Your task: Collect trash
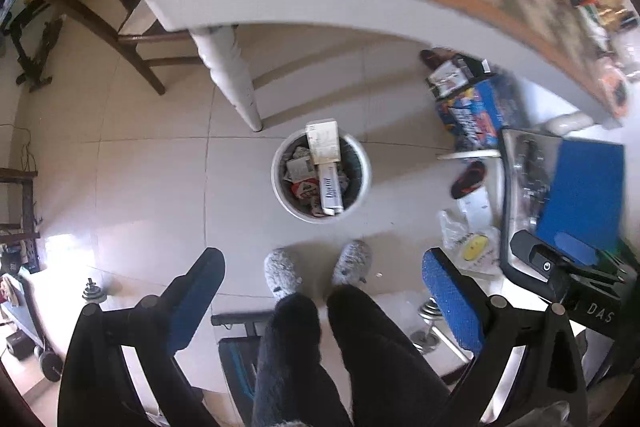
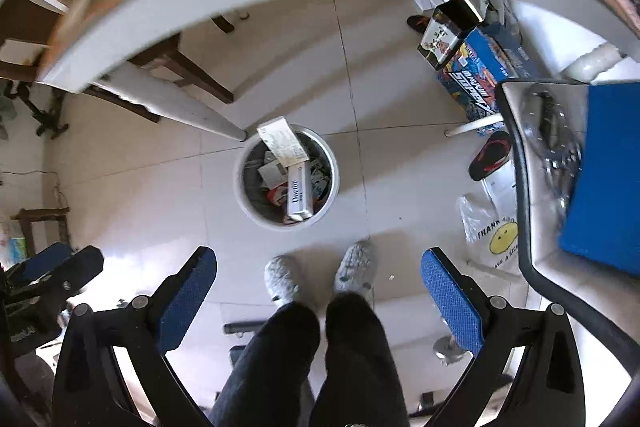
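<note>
Round white bin (image 1: 320,174) sitting just beyond my slippers (image 1: 282,273), holding cardboard cartons (image 1: 325,146) and crumpled paper, my left gripper (image 1: 322,277) and right gripper (image 2: 318,275) both hanging wide open, gripping nothing.

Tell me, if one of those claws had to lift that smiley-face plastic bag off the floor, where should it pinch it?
Probably the crumpled upper edge of the plastic bag, coming straight down from above. It lies slack and flat on the tile floor, so only a raised wrinkle gives the fingers something to close on. The side nearest the grey table looks cramped. Both the left gripper and right gripper hang open, empty.
</note>
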Motion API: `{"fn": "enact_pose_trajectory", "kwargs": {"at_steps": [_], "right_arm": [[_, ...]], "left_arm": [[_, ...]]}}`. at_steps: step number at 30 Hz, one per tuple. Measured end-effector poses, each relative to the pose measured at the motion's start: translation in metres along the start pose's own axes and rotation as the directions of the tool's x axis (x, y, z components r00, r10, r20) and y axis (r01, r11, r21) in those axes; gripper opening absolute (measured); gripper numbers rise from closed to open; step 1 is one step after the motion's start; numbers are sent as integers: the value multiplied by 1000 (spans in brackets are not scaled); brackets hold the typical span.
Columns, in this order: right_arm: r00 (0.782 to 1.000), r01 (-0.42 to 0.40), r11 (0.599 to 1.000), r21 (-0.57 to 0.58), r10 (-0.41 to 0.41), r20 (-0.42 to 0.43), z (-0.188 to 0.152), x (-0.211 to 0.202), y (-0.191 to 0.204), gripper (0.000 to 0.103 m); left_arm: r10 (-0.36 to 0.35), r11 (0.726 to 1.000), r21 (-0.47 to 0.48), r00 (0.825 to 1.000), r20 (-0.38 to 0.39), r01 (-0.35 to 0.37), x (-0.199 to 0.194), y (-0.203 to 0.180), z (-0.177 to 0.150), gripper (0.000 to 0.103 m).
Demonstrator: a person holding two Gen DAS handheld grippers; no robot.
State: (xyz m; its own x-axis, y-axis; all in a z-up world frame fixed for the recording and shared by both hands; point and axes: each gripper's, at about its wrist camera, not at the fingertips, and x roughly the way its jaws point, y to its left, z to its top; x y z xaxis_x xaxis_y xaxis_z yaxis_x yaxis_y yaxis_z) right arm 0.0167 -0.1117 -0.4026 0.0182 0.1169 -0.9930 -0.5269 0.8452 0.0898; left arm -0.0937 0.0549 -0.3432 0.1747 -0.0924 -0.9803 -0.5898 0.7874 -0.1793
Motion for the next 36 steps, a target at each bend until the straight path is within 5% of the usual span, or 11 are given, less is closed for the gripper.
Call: {"fn": "enact_pose_trajectory", "kwargs": {"at_steps": [8,16,26,36], "right_arm": [[993,-115,993,0,115,40,-23,-120,-3,103],[972,-218,975,-40,221,76,-40,-208,-1,103],[953,-291,950,-110,299,60,-52,-272,9,103],[951,-293,946,-137,303,65,-53,-293,14,103]], "left_arm": [[-147,989,6,988,38,147,-91,-19,-19,101],[-214,977,33,969,127,211,-163,-24,-30,101],[-275,961,50,939,205,271,-216,-25,-34,102],[-282,959,52,937,206,277,-222,-19,-38,103]]}}
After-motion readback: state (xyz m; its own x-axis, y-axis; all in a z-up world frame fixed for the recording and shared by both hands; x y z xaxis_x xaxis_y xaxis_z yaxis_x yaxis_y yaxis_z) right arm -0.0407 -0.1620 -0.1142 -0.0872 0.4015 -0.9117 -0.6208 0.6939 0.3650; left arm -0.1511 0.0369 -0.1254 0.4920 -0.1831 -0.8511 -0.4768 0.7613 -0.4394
